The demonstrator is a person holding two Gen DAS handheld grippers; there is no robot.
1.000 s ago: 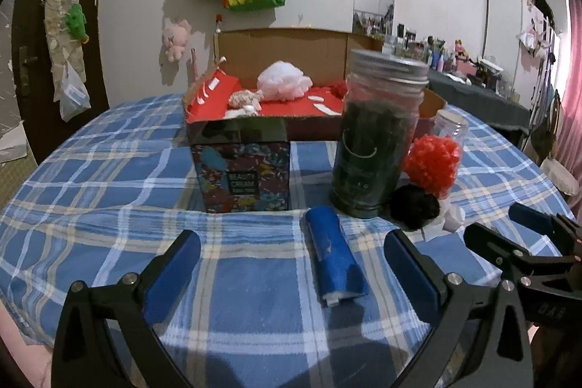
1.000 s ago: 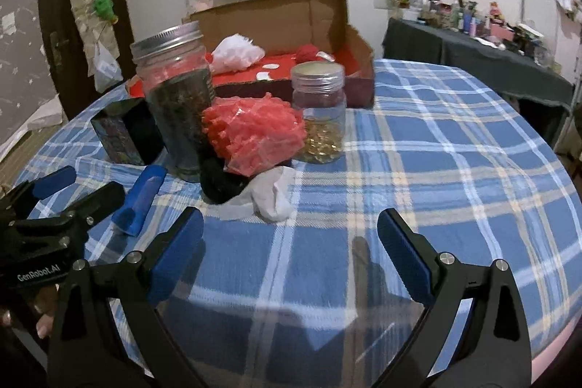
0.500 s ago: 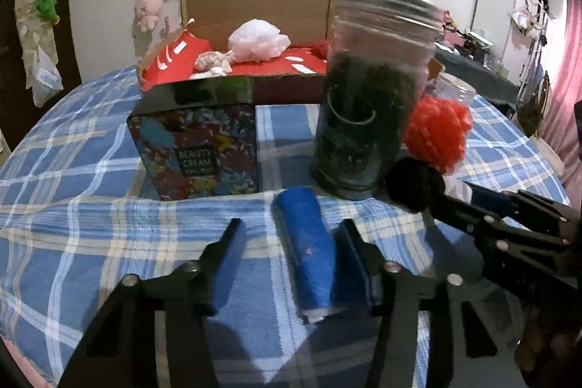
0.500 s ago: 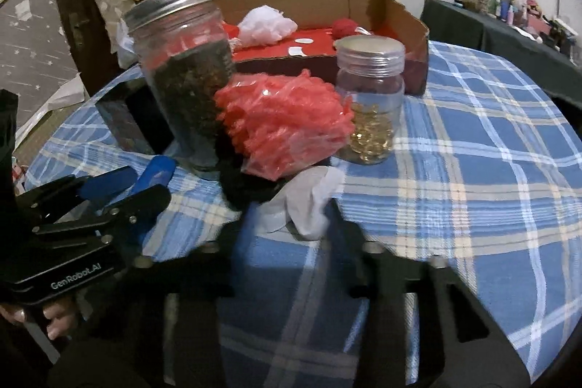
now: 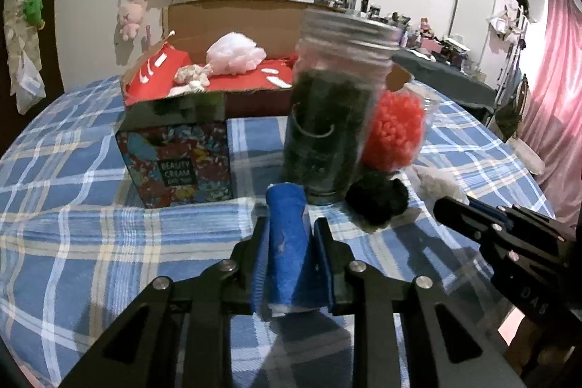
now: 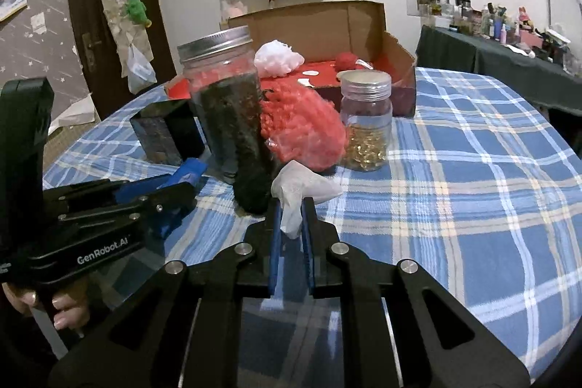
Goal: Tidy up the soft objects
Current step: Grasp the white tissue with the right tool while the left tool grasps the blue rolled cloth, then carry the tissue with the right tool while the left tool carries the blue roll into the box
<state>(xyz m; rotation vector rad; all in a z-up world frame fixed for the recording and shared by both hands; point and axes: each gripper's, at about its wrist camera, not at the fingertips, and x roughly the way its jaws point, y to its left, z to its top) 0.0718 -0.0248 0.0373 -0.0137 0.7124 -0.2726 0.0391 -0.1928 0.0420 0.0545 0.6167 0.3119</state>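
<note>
Cloth, a blue roll (image 5: pixel 285 242), sits clamped in the left tool (image 5: pixel 287 260) mid-bench (image 5: pixel 72 242); right tool (image 6: pixel 291 235) has just closed, pinching white crumpled fabric (image 6: pixel 302 188) (nearby box (image 5: pixel 178 162) reads "BEAUTY CREAM").

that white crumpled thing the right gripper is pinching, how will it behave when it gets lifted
The white crumpled piece looks thin and creased, so it will probably hang limp and weigh little. The right gripper pinches only one corner, so the rest may droop and drag past the black pompom beside it.
</note>
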